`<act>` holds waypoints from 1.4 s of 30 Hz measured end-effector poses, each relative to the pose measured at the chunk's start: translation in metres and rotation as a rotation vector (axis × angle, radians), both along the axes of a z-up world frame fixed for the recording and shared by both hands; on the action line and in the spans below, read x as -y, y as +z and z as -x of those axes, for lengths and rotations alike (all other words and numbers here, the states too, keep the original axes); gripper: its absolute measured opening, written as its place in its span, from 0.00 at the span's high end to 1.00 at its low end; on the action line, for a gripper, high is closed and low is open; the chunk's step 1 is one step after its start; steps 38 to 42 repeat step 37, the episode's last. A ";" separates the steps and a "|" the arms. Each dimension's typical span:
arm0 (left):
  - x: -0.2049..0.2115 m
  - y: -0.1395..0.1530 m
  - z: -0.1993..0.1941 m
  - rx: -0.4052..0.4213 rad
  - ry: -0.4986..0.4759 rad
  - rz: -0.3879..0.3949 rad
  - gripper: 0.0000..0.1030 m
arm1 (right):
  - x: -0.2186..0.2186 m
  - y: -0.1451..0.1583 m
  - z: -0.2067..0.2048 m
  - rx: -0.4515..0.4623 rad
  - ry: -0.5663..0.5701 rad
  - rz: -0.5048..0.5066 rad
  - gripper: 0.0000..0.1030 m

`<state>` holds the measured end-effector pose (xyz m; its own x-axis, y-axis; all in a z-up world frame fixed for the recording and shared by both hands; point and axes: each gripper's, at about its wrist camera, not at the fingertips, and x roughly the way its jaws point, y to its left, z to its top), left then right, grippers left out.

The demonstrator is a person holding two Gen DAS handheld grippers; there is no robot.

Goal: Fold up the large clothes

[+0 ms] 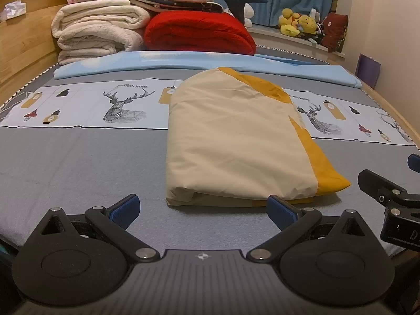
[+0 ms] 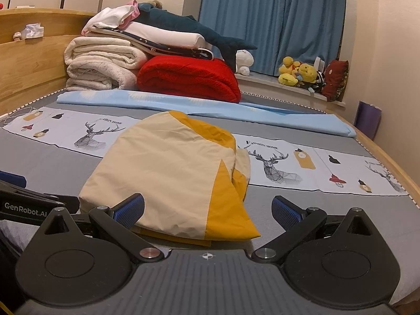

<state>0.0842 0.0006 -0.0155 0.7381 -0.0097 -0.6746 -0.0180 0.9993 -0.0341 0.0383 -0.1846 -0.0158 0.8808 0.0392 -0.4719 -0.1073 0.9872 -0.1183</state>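
A cream and mustard-yellow garment [image 1: 236, 136] lies folded into a thick rectangle on the grey bed sheet [image 1: 78, 162]; it also shows in the right wrist view [image 2: 168, 173]. My left gripper [image 1: 203, 210] is open and empty, just short of the garment's near edge. My right gripper [image 2: 208, 211] is open and empty, its fingers on either side of the garment's near yellow corner, above the sheet. The right gripper's body [image 1: 388, 194] shows at the right edge of the left wrist view. The left gripper's body [image 2: 29, 204] shows at the left edge of the right wrist view.
A light blue sheet [image 1: 183, 61] lies across the bed behind the garment. Stacked white blankets [image 1: 97, 31], a red blanket [image 1: 199, 32] and a dark plush shark [image 2: 189, 30] sit at the back. A wooden headboard [image 1: 26, 47] stands left. Plush toys [image 2: 299, 74] sit on the sill.
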 end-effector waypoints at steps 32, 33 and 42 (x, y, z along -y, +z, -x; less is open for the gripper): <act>0.000 0.001 0.004 0.027 -0.019 -0.005 0.00 | 0.001 0.000 0.000 -0.003 0.006 0.001 0.01; -0.002 0.001 0.004 0.034 -0.022 -0.005 0.00 | 0.001 0.000 0.000 -0.003 0.006 0.001 0.01; -0.004 0.001 0.004 0.039 -0.027 -0.007 0.00 | 0.001 0.000 0.000 -0.005 0.006 0.001 0.01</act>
